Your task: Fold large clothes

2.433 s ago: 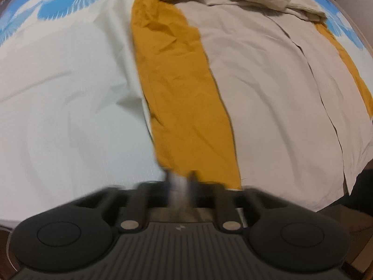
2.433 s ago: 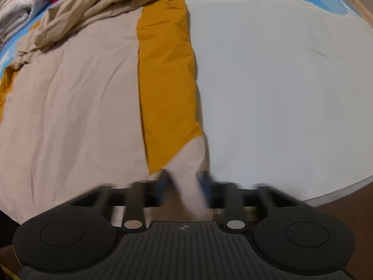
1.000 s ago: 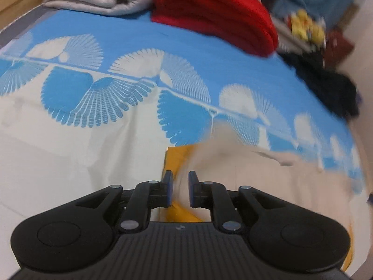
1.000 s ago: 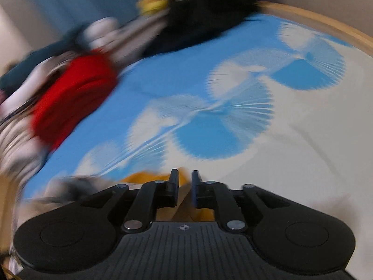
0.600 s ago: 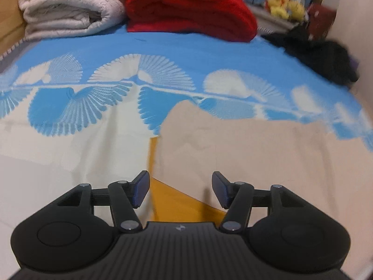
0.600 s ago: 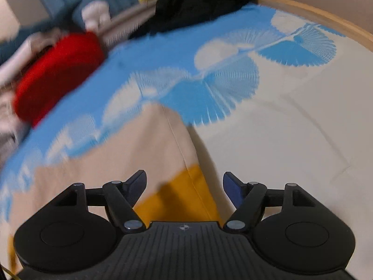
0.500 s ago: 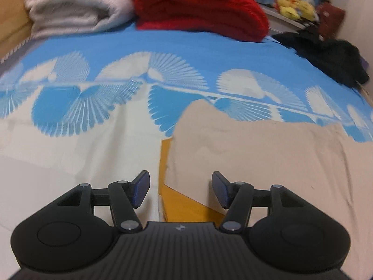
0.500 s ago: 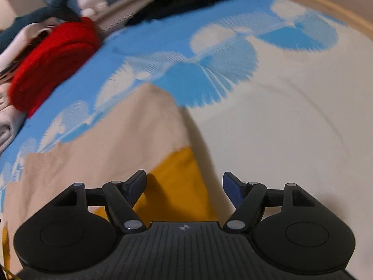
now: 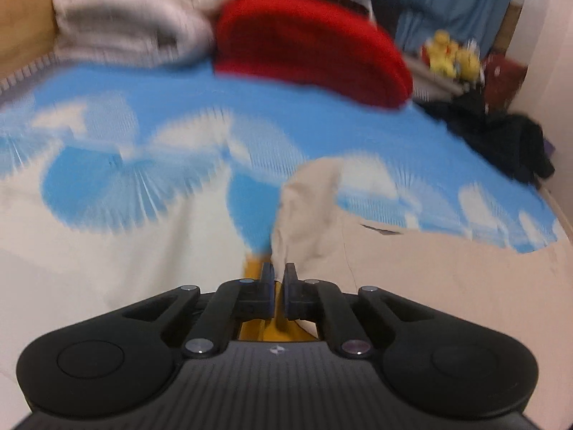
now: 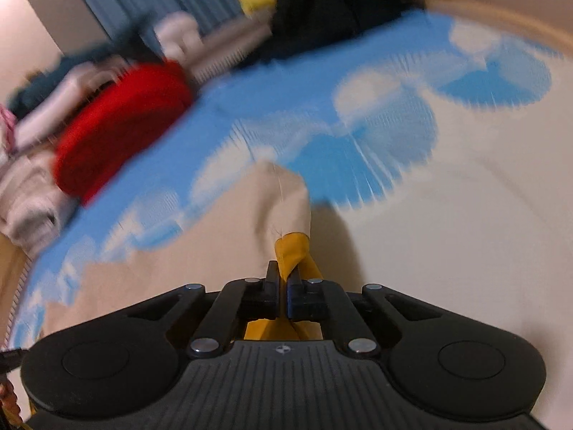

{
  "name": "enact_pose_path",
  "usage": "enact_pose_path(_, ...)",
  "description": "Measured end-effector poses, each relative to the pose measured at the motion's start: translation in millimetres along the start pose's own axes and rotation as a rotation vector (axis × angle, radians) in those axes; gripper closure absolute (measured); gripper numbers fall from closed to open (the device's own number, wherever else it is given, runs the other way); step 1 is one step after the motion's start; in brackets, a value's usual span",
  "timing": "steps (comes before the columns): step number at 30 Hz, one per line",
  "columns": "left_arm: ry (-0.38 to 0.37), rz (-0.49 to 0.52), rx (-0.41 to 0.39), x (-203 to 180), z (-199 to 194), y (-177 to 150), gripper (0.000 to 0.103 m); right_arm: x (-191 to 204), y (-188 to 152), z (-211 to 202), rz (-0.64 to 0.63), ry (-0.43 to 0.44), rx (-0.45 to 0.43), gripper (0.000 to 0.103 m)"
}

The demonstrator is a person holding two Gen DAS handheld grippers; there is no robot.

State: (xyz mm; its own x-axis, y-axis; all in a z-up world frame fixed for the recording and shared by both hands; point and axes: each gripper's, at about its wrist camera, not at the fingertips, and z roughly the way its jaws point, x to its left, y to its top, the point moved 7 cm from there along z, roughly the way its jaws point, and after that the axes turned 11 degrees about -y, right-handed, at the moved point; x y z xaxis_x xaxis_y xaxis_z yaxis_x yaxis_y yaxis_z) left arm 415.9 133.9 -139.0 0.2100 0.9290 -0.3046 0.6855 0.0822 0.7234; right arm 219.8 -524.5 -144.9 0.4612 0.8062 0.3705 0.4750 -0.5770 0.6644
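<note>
While both views blur with motion, the bedsheet still reads plainly: a wide spread, pale at the near side and printed with blue fan shapes toward the far side, filling most of each picture. On it lies the beige and mustard garment, spread flat across the near right of the left wrist view and across the near left of the right wrist view. Its beige layer lies over the mustard one, with a raised corner of cloth running up from each gripper. At the far edge of the sheet sit a folded red blanket and, touching it on the left, a stack of pale folded towels. A heap of dark clothes lies at the far right, with yellow plush toys beyond it.

The left gripper has its jaws pressed together on a beige fold of the garment's edge, mustard showing beneath. The right gripper is likewise clamped, pinching a mustard corner that sticks up between its jaws.
</note>
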Motion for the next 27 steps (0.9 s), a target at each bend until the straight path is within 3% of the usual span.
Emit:
enact_pose_path(2, 0.015, 0.010, -0.022, 0, -5, 4, 0.098, 12, 11, -8, -0.010, 0.028, -0.073, 0.100)
enact_pose_path(4, 0.045, 0.036, 0.003, 0, 1, -1, 0.097, 20, 12, 1, -0.042, 0.002, -0.085, 0.100)
enact_pose_path(7, 0.080, 0.040, 0.097, 3, 17, -18, 0.087, 18, -2, 35, -0.085, -0.125, -0.008, 0.096)
enact_pose_path(10, 0.139, 0.090, 0.097, -4, 6, -13, 0.083, 13, -20, 56, -0.111, -0.217, 0.071, 0.086)
enact_pose_path(13, 0.044, 0.118, 0.025, -28, -22, 1, 0.078, 20, -7, 32, -0.145, -0.248, -0.011, 0.071)
enact_pose_path(16, -0.170, 0.162, 0.061, -72, -27, -12, 0.078, 33, 4, -4, -0.195, -0.180, -0.083, 0.058)
enact_pose_path(19, -0.290, 0.319, 0.129, -127, -22, -40, 0.078, 47, -11, -26, -0.261, -0.089, -0.030, 0.056)
enact_pose_path(22, -0.373, 0.440, 0.220, -171, -11, -77, 0.077, 50, -35, -31, -0.353, -0.089, 0.055, 0.056)
enact_pose_path(23, -0.374, 0.461, 0.258, -180, -5, -94, 0.077, 48, -43, -32, -0.372, -0.103, 0.081, 0.056)
enact_pose_path(27, -0.214, 0.534, 0.400, -173, 28, -139, 0.076, 18, -84, -20, -0.421, -0.213, 0.230, 0.056)
